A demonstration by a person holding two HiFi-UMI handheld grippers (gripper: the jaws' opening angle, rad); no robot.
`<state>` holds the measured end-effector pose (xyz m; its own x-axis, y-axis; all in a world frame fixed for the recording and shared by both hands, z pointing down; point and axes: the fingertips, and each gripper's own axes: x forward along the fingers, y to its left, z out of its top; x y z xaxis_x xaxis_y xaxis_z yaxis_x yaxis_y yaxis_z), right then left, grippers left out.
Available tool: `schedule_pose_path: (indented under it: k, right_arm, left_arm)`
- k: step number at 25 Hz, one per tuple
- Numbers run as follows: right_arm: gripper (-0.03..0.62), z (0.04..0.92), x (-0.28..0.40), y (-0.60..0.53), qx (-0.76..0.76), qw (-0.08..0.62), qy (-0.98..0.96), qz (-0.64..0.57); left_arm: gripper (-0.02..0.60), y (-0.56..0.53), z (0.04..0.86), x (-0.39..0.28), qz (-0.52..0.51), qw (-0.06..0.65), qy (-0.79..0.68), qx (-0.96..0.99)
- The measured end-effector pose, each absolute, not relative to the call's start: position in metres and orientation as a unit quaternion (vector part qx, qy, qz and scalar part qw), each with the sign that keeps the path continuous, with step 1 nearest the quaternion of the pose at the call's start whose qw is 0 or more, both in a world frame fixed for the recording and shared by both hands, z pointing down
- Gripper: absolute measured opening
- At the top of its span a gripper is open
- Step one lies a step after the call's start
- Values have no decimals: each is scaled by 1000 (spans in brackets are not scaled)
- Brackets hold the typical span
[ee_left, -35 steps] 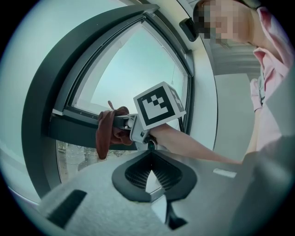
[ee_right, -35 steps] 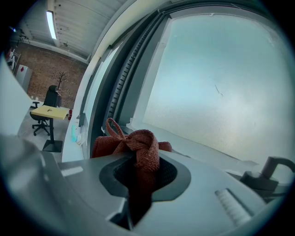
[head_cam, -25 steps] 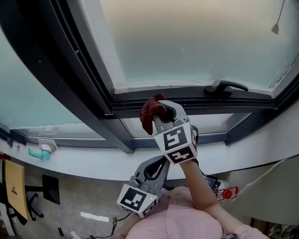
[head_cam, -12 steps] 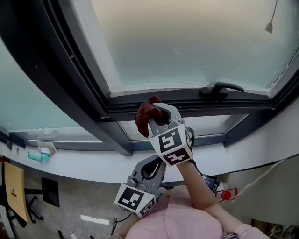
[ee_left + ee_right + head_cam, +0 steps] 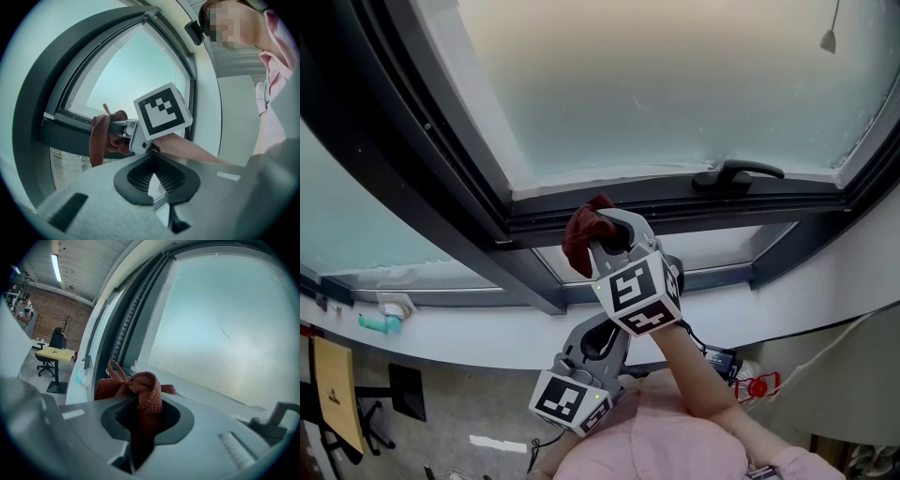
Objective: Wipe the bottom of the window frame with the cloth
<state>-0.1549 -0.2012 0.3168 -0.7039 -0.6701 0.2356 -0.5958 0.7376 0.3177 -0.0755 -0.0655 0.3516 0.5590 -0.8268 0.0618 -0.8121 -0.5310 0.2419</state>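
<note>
R gripper [image 5: 602,234] clamped on red cloth [image 5: 578,240], frame centre, against window frame [image 5: 675,208] bottom; L gripper [image 5: 153,165] jaws together, empty.

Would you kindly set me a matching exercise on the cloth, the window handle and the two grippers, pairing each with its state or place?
Things:
1. cloth
2. handle
3. left gripper
4. right gripper

States or places:
A. shut, nothing between the jaws
B. dark, on the frame, right of the cloth
C. red, bunched up
D. shut on the cloth

Pairs: 1-C; 2-B; 3-A; 4-D
</note>
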Motion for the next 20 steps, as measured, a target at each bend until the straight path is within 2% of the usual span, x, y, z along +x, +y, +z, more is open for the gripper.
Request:
schedule_pose_path:
  k: [20]
  right_arm:
    - [58, 317, -135, -205, 359, 165, -913, -104]
  left_arm:
    - [-3, -63, 352, -67, -30, 123, -456, 881]
